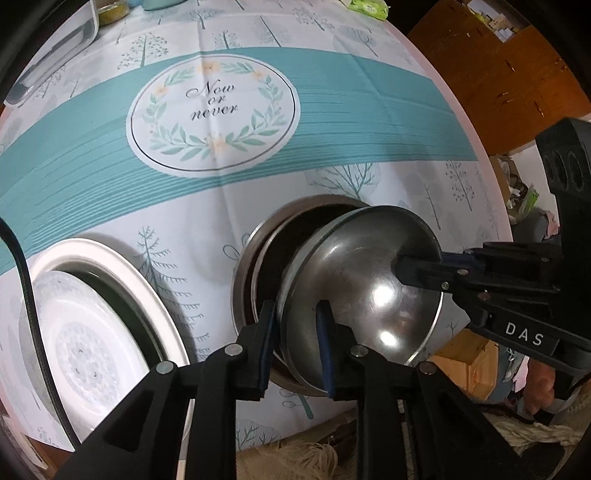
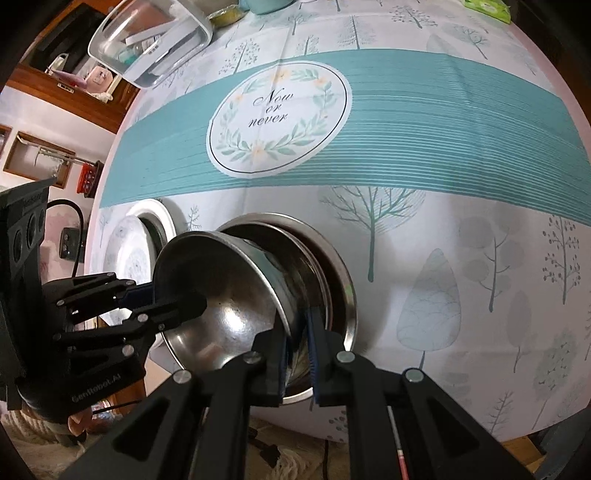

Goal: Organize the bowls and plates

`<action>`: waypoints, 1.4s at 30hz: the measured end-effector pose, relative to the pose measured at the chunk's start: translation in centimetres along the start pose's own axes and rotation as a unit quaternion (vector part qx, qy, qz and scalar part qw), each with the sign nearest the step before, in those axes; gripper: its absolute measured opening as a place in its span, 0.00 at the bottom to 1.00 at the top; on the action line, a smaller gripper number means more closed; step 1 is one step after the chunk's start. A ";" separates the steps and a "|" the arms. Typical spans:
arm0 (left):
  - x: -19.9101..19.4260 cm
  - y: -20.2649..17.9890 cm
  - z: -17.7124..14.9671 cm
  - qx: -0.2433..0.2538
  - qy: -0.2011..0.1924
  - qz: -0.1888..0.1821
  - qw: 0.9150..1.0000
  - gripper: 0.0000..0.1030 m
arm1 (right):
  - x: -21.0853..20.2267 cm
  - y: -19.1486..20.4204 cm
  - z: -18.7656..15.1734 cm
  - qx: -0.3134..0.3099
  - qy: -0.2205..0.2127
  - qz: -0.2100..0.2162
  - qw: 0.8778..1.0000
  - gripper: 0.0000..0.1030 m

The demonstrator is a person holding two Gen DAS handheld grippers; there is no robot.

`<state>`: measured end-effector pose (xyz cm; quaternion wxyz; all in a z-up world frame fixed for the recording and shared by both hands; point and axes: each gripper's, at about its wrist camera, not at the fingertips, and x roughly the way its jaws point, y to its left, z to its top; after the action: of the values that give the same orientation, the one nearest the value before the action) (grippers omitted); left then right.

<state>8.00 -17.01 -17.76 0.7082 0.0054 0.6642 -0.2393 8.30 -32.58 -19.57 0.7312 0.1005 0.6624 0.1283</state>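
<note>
A steel bowl (image 1: 369,280) (image 2: 229,295) sits tilted inside a wider steel bowl (image 1: 258,236) (image 2: 332,266) near the table's front edge. My left gripper (image 1: 295,336) (image 2: 177,295) straddles the upper bowl's near-left rim. Its pads stand a little apart from the wall, so it is open. On the opposite side of that rim my right gripper (image 2: 297,350) (image 1: 421,266) is shut, one finger inside the bowl and one outside. To the left lies a patterned white plate (image 1: 85,350) (image 2: 129,251), leaning in a white-rimmed dish (image 1: 122,273).
The round table wears a teal-banded cloth (image 1: 332,122) printed with trees. A clear plastic box (image 2: 155,40) (image 1: 55,48) stands at the far left, a green packet (image 1: 369,7) at the far edge. A black cable (image 1: 29,295) crosses the white plate. Cardboard boxes (image 1: 469,354) lie below the table's edge.
</note>
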 end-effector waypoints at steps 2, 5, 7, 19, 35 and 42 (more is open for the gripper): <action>0.1 -0.1 -0.1 0.000 0.004 -0.006 1.000 0.25 | 0.0 0.0 0.0 0.002 0.002 -0.002 1.000 0.13; -0.4 -0.3 0.0 0.002 -0.007 -0.014 1.000 0.43 | -0.1 0.1 0.0 -0.001 -0.002 -0.010 1.000 0.14; -1.0 -0.5 -0.1 0.007 -0.022 -0.006 1.000 0.54 | -0.4 0.3 -0.1 -0.007 -0.008 -0.015 1.000 0.18; -4.1 -0.6 -0.3 0.001 -0.071 -0.008 0.997 0.66 | -3.2 0.9 -0.7 -0.026 -0.066 -0.025 0.997 0.29; -5.0 -1.3 -1.0 0.022 -0.114 0.068 0.991 0.81 | -5.1 1.0 -1.8 -0.035 -0.120 -0.031 0.992 0.45; -2.6 0.6 -1.0 -0.007 -0.093 0.072 0.993 0.81 | -3.2 -0.3 -2.1 -0.018 -0.100 -0.038 0.994 0.45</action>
<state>7.21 -15.28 -15.58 0.7822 0.0259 0.5951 -0.1827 5.94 -33.90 -16.88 0.7996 0.0744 0.5873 0.1013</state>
